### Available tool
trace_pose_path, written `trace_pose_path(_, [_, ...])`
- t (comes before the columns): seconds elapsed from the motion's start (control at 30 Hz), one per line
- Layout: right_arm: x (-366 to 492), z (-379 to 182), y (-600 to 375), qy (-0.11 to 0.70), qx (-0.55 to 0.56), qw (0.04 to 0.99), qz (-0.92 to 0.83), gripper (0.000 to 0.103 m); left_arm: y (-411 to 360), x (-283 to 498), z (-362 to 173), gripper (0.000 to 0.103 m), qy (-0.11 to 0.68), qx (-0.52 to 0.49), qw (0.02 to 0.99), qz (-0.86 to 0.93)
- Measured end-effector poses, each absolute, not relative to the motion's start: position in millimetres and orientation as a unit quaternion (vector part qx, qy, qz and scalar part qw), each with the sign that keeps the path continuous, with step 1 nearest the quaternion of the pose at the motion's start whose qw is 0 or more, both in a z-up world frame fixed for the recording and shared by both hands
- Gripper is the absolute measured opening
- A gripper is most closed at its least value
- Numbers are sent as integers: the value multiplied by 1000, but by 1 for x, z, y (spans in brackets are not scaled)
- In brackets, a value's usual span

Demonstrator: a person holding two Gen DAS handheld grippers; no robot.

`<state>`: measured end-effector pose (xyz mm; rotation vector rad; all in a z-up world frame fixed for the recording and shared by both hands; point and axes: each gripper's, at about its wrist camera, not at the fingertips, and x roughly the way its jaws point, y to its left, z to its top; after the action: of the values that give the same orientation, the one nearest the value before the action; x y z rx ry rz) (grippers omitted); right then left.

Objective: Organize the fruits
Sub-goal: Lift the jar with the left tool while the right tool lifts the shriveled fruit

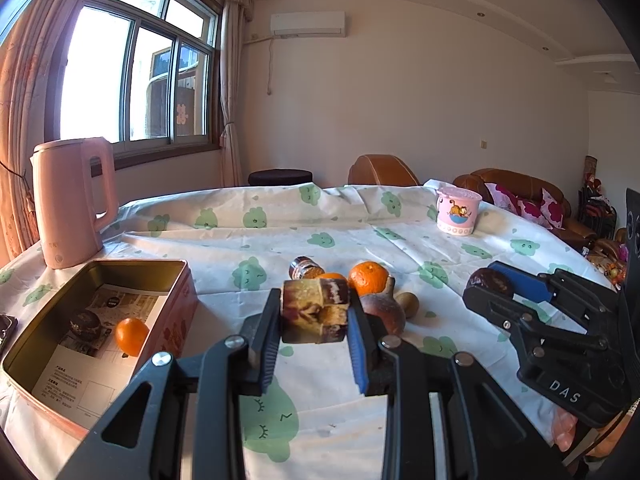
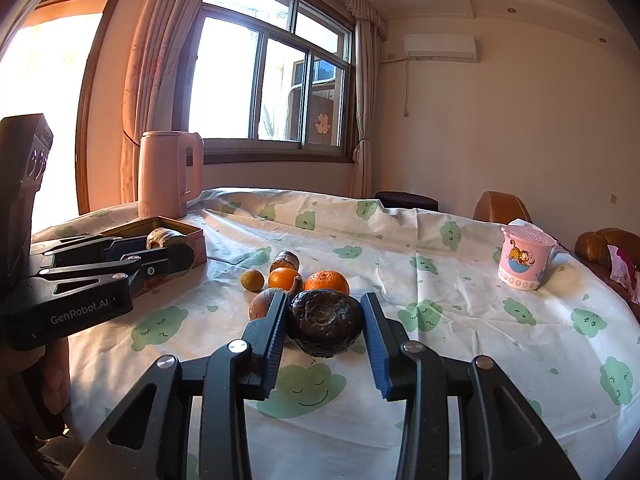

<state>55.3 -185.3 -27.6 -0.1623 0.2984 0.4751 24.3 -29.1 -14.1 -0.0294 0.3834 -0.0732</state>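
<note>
My left gripper point(image 1: 314, 312) is shut on a short brown piece of sugarcane point(image 1: 314, 310), held above the tablecloth just right of an open tin box point(image 1: 176, 280). The box holds a small orange point(image 1: 131, 335) and a dark round fruit point(image 1: 85, 325). My right gripper point(image 2: 325, 320) is shut on a dark wrinkled round fruit point(image 2: 325, 322) and shows at the right of the left wrist view point(image 1: 490, 286). On the table lie two oranges point(image 2: 326, 282), point(image 2: 283, 278), a brown pear-like fruit point(image 2: 262, 304), a small brownish fruit point(image 2: 252, 280) and another sugarcane piece point(image 2: 285, 260).
A pink kettle point(image 1: 70, 200) stands behind the tin box at the table's left. A pink cartoon cup point(image 2: 524, 258) stands at the far right. The round table has a white cloth with green clouds point(image 2: 440, 320). Brown sofa and chair lie beyond.
</note>
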Motion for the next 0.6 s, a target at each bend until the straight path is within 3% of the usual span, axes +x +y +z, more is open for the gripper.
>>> trace_pose_path(0.6, [53, -24, -195, 134, -53, 955, 258, 39, -30, 16, -11, 31, 170, -3, 985, -28])
